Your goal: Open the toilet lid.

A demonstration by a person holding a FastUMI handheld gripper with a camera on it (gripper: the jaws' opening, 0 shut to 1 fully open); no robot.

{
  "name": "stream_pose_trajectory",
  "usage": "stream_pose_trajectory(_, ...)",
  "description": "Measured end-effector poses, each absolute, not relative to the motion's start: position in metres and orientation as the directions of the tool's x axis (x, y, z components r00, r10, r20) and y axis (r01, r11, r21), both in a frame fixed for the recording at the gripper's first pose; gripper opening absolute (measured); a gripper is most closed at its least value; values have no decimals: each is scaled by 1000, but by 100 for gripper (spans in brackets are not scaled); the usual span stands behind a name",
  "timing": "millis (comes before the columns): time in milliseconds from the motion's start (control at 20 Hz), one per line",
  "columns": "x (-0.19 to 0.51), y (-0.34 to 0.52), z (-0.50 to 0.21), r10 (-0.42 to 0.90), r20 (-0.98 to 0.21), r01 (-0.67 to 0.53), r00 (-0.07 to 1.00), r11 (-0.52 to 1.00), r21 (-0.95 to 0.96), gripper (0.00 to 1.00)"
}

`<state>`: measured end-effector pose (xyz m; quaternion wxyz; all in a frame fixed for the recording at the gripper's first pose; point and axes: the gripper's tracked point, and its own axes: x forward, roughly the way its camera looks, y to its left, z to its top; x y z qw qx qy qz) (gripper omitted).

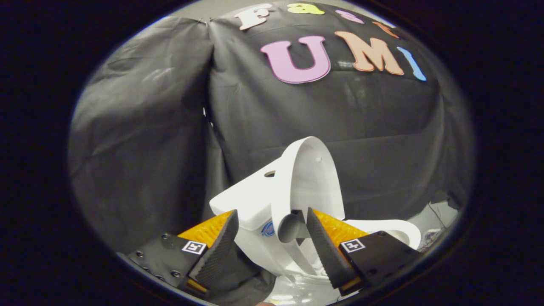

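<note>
Gripper (272,238) nearest, fingers spread wide, pinching nothing. Toilet lid (312,178) just beyond and between them, raised near upright, leaning toward tank (250,193) at far left. Task looks essentially done. Bowl rim (393,229) at right; contents hidden behind right finger.

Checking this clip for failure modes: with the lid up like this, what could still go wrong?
1. The toilet lid stands raised against the tank. If it is not past its balance point, it may drop back onto the bowl.
2. The tool is open, its fingers straddling the lid's hinge end without gripping, so nothing holds the lid.
3. Withdrawing carelessly, a finger could catch the lid and pull it down.
</note>
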<state>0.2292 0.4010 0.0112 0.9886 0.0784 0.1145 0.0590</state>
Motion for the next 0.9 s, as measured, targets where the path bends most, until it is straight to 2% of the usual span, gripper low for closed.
stream_pose_trajectory(550,210,378,22,171,-201,-145,965,980,134,99)
stream_pose_trajectory(900,194,346,51,192,-120,-182,974,979,93,98)
